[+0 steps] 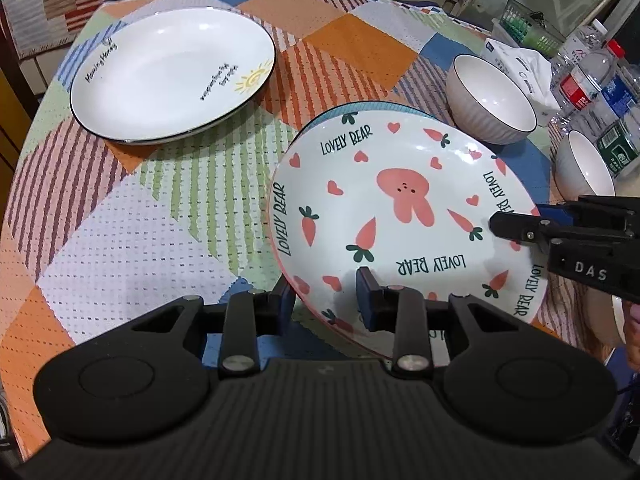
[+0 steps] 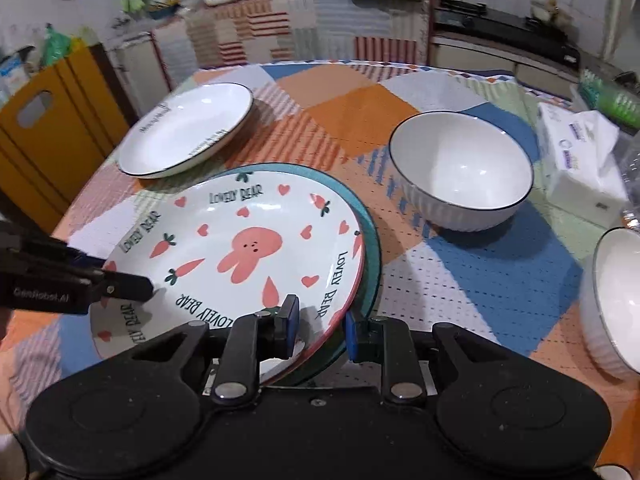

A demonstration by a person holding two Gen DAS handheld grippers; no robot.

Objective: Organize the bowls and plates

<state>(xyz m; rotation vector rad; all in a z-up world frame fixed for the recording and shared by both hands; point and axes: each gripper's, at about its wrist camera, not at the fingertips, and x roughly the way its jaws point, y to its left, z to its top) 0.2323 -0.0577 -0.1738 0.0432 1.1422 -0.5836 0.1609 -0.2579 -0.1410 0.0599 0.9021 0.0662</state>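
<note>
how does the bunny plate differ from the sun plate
The bunny plate is covered in pink rabbit, carrot and heart prints; the sun plate is mostly plain white with one small sun. The bunny plate is gripped at its rim by both grippers and tilted; the sun plate lies flat, untouched. Both are round, shallow and lettered.

second ribbed bowl [image 2: 612, 304] cut by right edge. teal plate [image 2: 370, 240] mostly hidden under rabbit plate [image 2: 236, 264]. bottle [image 1: 584, 80] labels too small to read.
</note>
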